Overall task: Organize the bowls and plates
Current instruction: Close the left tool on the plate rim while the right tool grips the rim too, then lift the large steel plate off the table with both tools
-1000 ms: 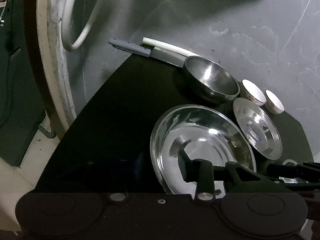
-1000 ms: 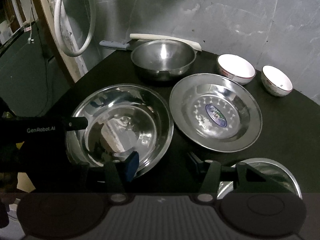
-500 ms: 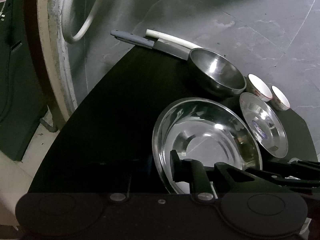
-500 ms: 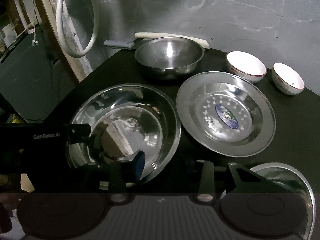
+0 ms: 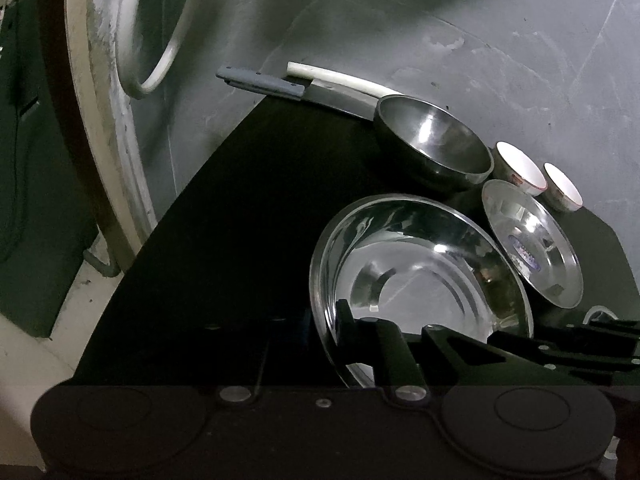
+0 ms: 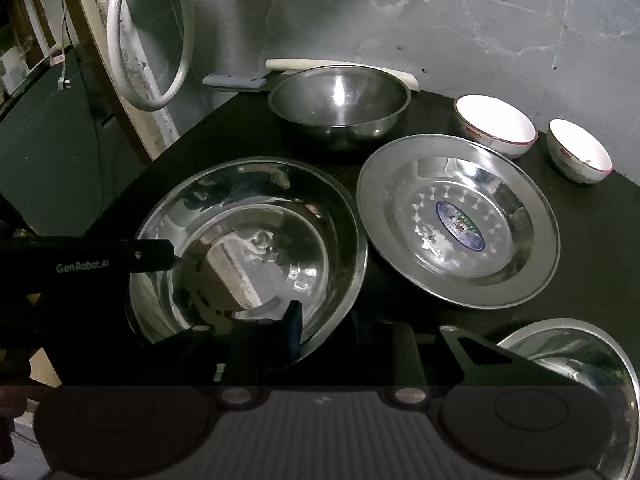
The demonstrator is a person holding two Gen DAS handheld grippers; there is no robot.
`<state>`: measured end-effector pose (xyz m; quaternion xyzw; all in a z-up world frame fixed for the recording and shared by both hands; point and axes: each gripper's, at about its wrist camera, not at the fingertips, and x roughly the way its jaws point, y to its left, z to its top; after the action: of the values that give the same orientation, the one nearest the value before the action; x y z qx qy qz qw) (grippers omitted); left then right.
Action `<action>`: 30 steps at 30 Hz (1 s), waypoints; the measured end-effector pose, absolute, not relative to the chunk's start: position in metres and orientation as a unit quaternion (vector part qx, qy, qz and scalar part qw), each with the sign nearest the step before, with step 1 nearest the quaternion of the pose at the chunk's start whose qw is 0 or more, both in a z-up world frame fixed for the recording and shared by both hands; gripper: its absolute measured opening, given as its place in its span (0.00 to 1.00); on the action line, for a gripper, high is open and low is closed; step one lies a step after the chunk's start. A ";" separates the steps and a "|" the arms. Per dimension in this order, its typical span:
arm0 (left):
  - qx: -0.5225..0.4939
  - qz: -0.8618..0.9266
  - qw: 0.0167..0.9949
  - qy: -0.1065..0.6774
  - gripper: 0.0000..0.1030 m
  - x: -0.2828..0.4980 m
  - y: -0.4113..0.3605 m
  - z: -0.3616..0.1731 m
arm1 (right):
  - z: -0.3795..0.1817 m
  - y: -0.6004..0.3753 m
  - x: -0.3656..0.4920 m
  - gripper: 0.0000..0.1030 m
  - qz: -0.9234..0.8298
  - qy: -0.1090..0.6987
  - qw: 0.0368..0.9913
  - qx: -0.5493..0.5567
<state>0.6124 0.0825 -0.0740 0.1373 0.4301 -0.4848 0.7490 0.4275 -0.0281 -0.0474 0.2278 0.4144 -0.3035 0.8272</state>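
Nearest the right wrist camera, the right gripper [image 6: 352, 332] stands with its jaws spread wide over the near rim of the large, deep stainless-steel basin [image 6: 256, 216]. Its blue-padded finger sits inside the basin wall and the other finger lies outside on the black tabletop [image 6: 592, 248], so it holds nothing yet.

The left gripper [image 6: 160, 256] reaches in from the basin's left side. In the left wrist view one dark finger lies against the inside of the rim. The second finger is lost against the black table, so I cannot tell whether it has pinched the wall or stands apart.

At the near right corner lies the edge of another shiny steel plate [image 6: 580, 352], only partly in frame.

Just beyond, touching or nearly touching the basin, sits the wide steel plate with a blue oval sticker [image 6: 460, 224]. Behind these rests the round steel mixing bowl [image 6: 340, 100]. To the right are two white ceramic bowls with red rims, the larger [image 6: 496, 124] and the smaller [image 6: 580, 152]. A grey-handled knife [image 6: 234, 80] lies at the table's far edge, by the wall.

The risk is slip. The polished, sloping wall gives the pads little bite, and a one-sided lift could tilt the basin until it knocks the stickered plate. Uneven closing between the two grippers would twist the basin loose.
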 end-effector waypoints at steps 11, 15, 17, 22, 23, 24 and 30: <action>0.153 -0.486 0.753 0.417 0.13 0.610 0.079 -0.075 | -0.051 -0.031 0.425 0.25 -0.302 0.402 0.830 0.242; 0.154 -0.484 0.755 0.415 0.13 0.608 0.079 -0.075 | -0.051 -0.033 0.423 0.25 -0.298 0.401 0.830 0.247; 0.156 -0.484 0.755 0.414 0.13 0.608 0.079 -0.075 | -0.050 -0.033 0.423 0.25 -0.295 0.401 0.831 0.249; 0.157 -0.484 0.754 0.415 0.13 0.606 0.080 -0.074 | -0.049 -0.035 0.420 0.25 -0.284 0.405 0.832 0.249; 0.158 -0.484 0.755 0.414 0.13 0.605 0.080 -0.074 | -0.049 -0.035 0.420 0.25 -0.283 0.406 0.832 0.249; 0.159 -0.483 0.755 0.414 0.13 0.604 0.081 -0.074 | -0.049 -0.035 0.420 0.25 -0.282 0.407 0.833 0.248; 0.157 -0.479 0.759 0.412 0.13 0.597 0.088 -0.074 | -0.047 -0.032 0.413 0.25 -0.264 0.410 0.836 0.251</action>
<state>0.5974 0.0879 -0.0739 0.1574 0.4123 -0.4786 0.7591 0.4132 -0.0322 -0.0469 0.2511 0.4102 -0.2636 0.8362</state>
